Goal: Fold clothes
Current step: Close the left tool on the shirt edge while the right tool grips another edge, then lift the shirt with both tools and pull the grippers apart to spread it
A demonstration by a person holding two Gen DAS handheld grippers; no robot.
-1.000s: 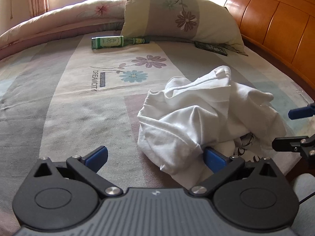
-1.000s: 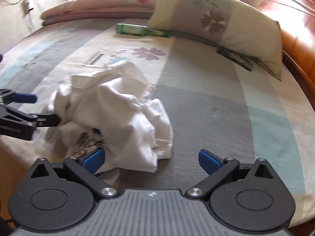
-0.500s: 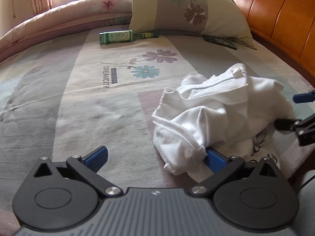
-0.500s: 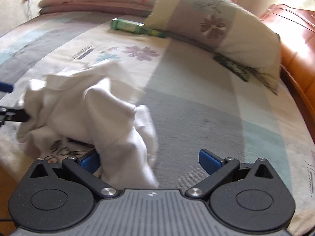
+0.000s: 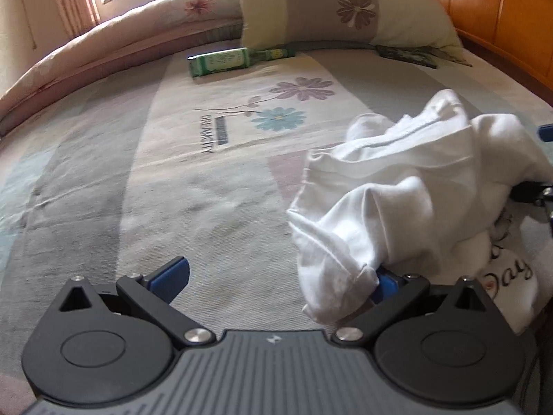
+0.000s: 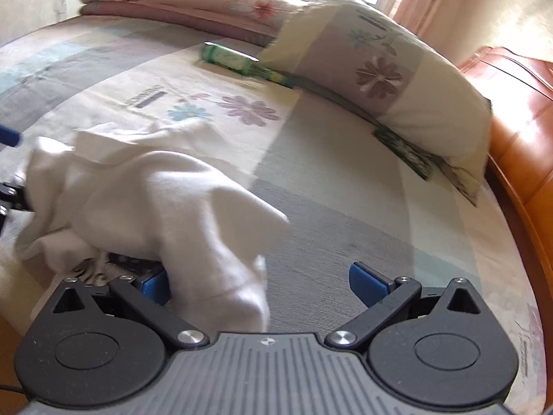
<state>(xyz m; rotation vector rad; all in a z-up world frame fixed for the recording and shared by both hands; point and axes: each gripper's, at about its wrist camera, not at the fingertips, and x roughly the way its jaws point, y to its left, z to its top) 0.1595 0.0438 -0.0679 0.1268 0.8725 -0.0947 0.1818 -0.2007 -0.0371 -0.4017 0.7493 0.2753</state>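
Left tongs (image 5: 280, 276): spread wide; a fold of the white T-shirt (image 5: 408, 190) drapes over the right blue pad (image 5: 383, 285), the left pad bare above the bed sheet (image 5: 172, 190). Nothing is pinched between them.
Right tongs (image 6: 266, 283): also spread wide; cloth hangs over the left blue pad (image 6: 155, 283) and falls into the gap, the right pad clear of it.
White T-shirt: a crumpled heap near the bed's front edge, between the two tools, partly lifted where it rides on the pads. Dark script print shows on a flat part at the near edge (image 5: 511, 269); the right wrist view of the cloth (image 6: 145, 200) is blurred.
Bed sheet: striped in grey, cream and pale blue, with flower prints and a line of lettering towards the middle.
Green bottle (image 5: 228, 60): lying on its side far back on the bed, its neck towards the pillow (image 5: 345, 3).
Pillow: propped at the far side, floral patches on its cover, a dark flat packet (image 5: 408, 56) just beside its lower corner.
Folded quilt (image 6: 179, 3): along the far edge, under the window.
Headboard (image 5: 501, 17): orange wood, along the right edge of the bed.
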